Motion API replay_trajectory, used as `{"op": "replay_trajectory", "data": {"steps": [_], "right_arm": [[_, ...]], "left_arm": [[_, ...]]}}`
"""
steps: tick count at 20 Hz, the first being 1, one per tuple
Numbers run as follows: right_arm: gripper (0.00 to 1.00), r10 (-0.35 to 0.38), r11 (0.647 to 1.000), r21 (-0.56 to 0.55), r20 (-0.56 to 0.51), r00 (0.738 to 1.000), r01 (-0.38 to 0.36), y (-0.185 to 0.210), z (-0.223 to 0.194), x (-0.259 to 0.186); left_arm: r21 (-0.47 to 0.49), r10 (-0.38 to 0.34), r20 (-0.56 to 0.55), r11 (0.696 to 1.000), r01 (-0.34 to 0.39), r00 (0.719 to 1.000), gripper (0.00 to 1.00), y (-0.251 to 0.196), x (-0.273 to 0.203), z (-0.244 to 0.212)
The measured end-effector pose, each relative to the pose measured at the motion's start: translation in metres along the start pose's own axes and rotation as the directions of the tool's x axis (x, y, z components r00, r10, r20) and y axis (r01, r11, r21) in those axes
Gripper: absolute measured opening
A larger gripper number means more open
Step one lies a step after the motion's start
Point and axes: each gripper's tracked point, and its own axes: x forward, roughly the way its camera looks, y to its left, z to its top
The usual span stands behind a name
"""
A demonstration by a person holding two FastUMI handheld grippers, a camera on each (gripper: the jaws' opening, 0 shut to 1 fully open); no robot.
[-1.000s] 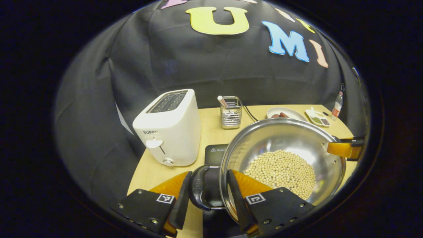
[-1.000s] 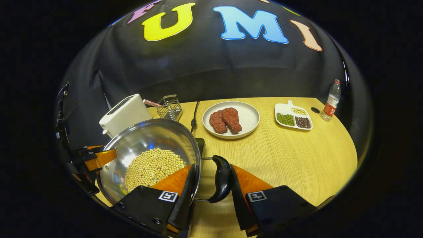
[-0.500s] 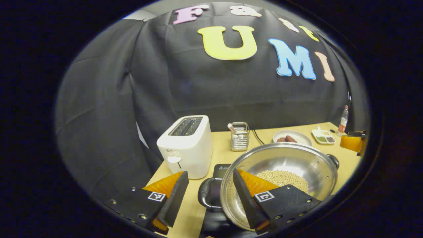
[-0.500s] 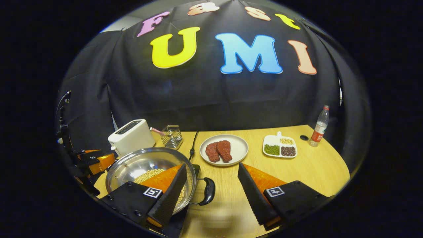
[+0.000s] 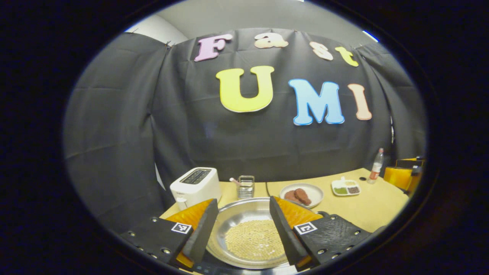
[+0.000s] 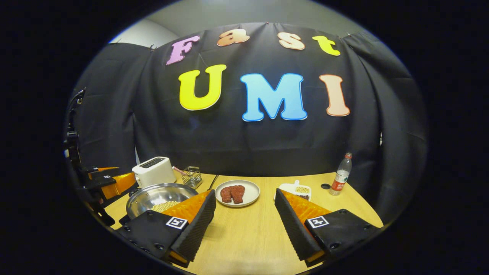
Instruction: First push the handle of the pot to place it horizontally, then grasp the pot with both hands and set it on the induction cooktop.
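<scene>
I have let go of both handles and pulled back; my left claw [image 5: 240, 233] and right claw [image 6: 244, 221] gape empty; the pot [image 6: 158, 195] sits on the cooktop beside the toaster [image 6: 154, 171]; task looks done.

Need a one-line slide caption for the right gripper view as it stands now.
Right gripper open above the wooden table; bean-filled steel pot at left, meat plate beyond.

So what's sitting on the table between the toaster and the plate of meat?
In the right gripper view, a small wire holder with a pink-striped stick stands between the toaster and the plate of meat, with a black cable beside it.
</scene>
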Motion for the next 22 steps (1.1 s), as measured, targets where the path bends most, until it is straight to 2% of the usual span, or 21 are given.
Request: {"op": "replay_trajectory", "data": {"steps": [4,6,7,8,9,11,12,13,16,22], "right_arm": [[0.98,-0.022,1.000,-0.006,0.059,0.998,0.023,-0.048,0.016,-0.039],[0.98,-0.032,0.999,0.008,0.083,0.996,0.032,-0.070,0.023,-0.063],[0.98,-0.036,0.999,0.013,0.090,0.995,0.035,-0.079,0.025,-0.072],[0.98,-0.036,0.999,0.016,0.100,0.994,0.035,-0.088,0.028,-0.082],[0.98,-0.038,0.999,0.018,0.109,0.993,0.037,-0.097,0.030,-0.094],[0.98,-0.040,0.999,0.020,0.131,0.991,0.038,-0.112,0.035,-0.114],[0.98,-0.042,0.999,0.021,0.137,0.990,0.039,-0.119,0.035,-0.124],[0.98,-0.044,0.999,0.024,0.139,0.989,0.041,-0.123,0.035,-0.132],[0.98,-0.064,0.998,0.036,0.155,0.986,0.060,-0.133,0.039,-0.156],[0.98,-0.103,0.994,0.037,0.187,0.977,0.098,-0.126,0.044,-0.195]], "left_arm": [[-0.008,-0.037,0.050,0.999,0.037,0.998,0.79,-0.066,-0.037,0.022],[-0.014,-0.050,0.070,0.999,0.051,0.996,0.82,-0.093,-0.059,0.032],[-0.014,-0.051,0.083,0.999,0.052,0.995,0.79,-0.105,-0.071,0.036],[-0.010,-0.051,0.095,0.999,0.052,0.994,0.82,-0.115,-0.082,0.041],[-0.005,-0.047,0.107,0.999,0.048,0.993,0.79,-0.122,-0.094,0.046],[0.008,-0.049,0.127,0.999,0.048,0.991,0.82,-0.138,-0.118,0.056],[0.012,-0.053,0.137,0.999,0.052,0.989,0.79,-0.145,-0.129,0.060],[0.015,-0.060,0.148,0.998,0.058,0.987,0.81,-0.151,-0.138,0.064],[0.023,-0.067,0.186,0.998,0.064,0.980,0.79,-0.156,-0.165,0.077],[0.032,-0.085,0.209,0.996,0.080,0.974,0.79,-0.148,-0.208,0.084]]}}
